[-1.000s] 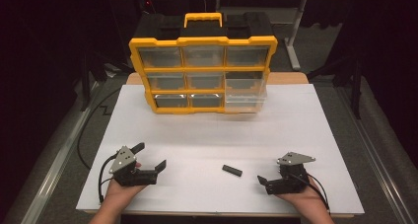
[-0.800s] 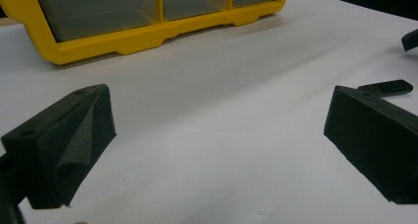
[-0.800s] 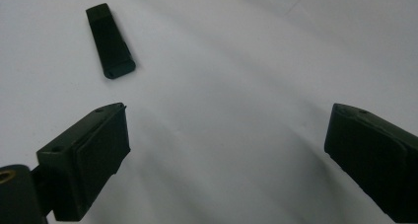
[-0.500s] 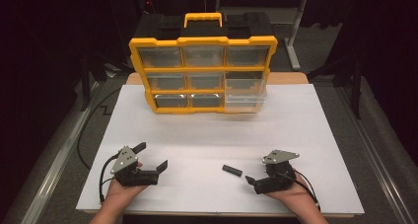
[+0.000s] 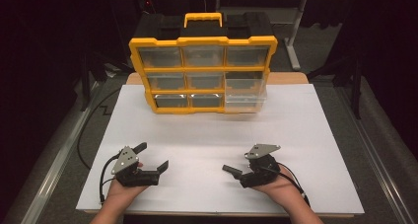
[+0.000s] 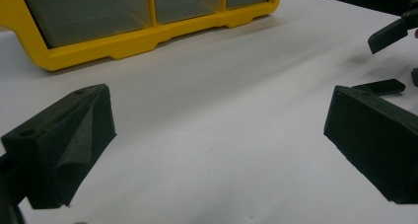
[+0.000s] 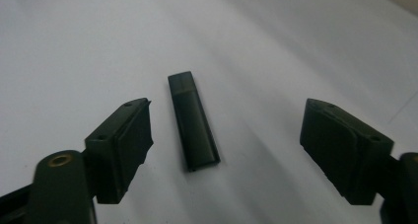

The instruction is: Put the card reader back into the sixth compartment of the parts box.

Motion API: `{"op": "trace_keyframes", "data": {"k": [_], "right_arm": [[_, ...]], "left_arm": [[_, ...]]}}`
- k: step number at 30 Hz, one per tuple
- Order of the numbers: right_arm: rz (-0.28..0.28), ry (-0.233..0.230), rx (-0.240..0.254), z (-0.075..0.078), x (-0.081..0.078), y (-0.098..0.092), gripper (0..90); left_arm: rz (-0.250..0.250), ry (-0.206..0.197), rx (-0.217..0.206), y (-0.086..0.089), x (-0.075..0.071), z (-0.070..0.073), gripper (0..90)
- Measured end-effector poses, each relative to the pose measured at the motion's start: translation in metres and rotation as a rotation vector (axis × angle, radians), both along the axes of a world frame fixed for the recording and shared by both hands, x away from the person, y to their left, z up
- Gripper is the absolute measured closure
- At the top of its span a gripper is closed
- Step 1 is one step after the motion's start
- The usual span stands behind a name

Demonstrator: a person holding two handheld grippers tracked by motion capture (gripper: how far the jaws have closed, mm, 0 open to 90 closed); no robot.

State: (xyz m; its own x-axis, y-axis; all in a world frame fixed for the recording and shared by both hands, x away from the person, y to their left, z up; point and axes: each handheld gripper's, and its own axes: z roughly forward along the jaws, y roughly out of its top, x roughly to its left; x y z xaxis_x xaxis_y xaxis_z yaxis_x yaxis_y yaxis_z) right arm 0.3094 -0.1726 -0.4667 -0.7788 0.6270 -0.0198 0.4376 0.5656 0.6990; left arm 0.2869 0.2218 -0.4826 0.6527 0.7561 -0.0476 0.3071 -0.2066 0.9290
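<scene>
A small black stick (image 7: 192, 120), like a flash drive, lies flat on the white sheet (image 5: 207, 135). My right gripper (image 7: 224, 118) has a jaw on either side of it, and both pads stand clear of it. Those jaws have just been closing, with the stick between them but untouched. In the high view the stick (image 5: 229, 169) pokes out at the left of the right gripper (image 5: 238, 171), near the sheet's front edge. My left gripper (image 5: 154, 156) rests at the front left, open and empty; the left gripper view shows its wide jaws (image 6: 217, 100), with the stick (image 6: 382, 87) farther off.
A yellow organiser case (image 5: 202, 76) with clear drawers stands upright at the back of the sheet. Its lower right drawer (image 5: 245, 93) is pulled out. Bare sheet lies between the case and both hands. Dark floor and metal rails flank the table.
The right hand has slid left along the front of the sheet until its jaws flank the stick, and the jaws have narrowed. The left hand has kept still.
</scene>
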Motion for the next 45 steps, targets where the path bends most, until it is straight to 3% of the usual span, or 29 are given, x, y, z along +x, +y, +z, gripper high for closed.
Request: {"op": "trace_keyframes", "data": {"k": [2, 8, 16, 24, 31, 33, 45], "right_arm": [[0.027, 0.010, 0.001, 0.003, 0.002, 0.004, 34.1], [0.065, 0.036, -0.017, 0.007, 0.007, 0.008, 47.6], [0.123, 0.079, -0.082, 0.003, 0.011, 0.018, 58.2], [0.138, 0.091, -0.123, -0.001, 0.013, 0.020, 66.6], [0.171, 0.076, -0.168, -0.003, 0.011, 0.022, 69.5], [0.173, 0.096, -0.163, -0.003, 0.013, 0.022, 69.5], [0.177, 0.113, -0.163, -0.003, 0.016, 0.023, 71.6]], "left_arm": [[-0.001, 0.000, 0.003, 0.000, 0.000, 0.000, 0.3], [-0.002, -0.003, 0.005, 0.000, 0.000, 0.000, 0.3], [0.003, -0.007, 0.001, 0.001, 0.000, 0.000, 0.3], [0.001, -0.005, 0.004, 0.000, 0.000, 0.000, 0.3], [0.006, -0.001, 0.003, 0.000, 0.001, 0.000, 0.3], [0.008, -0.005, -0.002, 0.000, 0.000, 0.000, 0.3], [0.011, -0.001, -0.012, 0.000, 0.001, 0.000, 0.3]]}}
